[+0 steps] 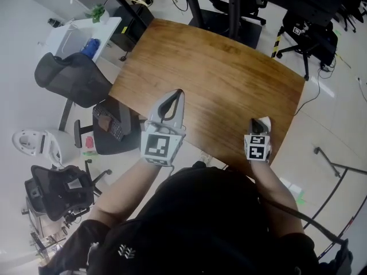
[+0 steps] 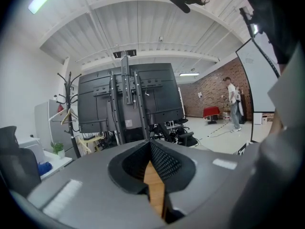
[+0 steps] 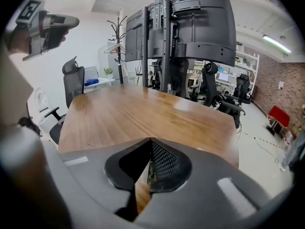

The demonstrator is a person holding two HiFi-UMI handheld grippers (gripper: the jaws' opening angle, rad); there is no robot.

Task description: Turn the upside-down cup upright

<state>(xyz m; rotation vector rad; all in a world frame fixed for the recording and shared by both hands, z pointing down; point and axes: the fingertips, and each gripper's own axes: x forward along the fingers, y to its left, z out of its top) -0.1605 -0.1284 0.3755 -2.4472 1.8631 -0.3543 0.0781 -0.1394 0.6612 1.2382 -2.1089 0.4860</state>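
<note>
No cup shows in any view. The wooden table [image 1: 218,73] lies bare in front of me, seen as well in the right gripper view [image 3: 143,113]. My left gripper [image 1: 176,93] is over the table's near left corner, jaws together with nothing between them [image 2: 150,143]. It points nearly level toward the monitor stand. My right gripper [image 1: 261,121] hangs above the near right edge, tilted down at the tabletop, its jaws shut and empty [image 3: 150,142]. The left gripper [image 3: 47,25] also shows raised at the upper left of the right gripper view.
A black office chair [image 1: 71,76] and a white side desk [image 1: 74,36] stand left of the table. Beyond the far edge is a black monitor stand [image 3: 190,23], with a coat rack [image 2: 66,109] beside it. A person [image 2: 233,109] stands far off by a brick wall.
</note>
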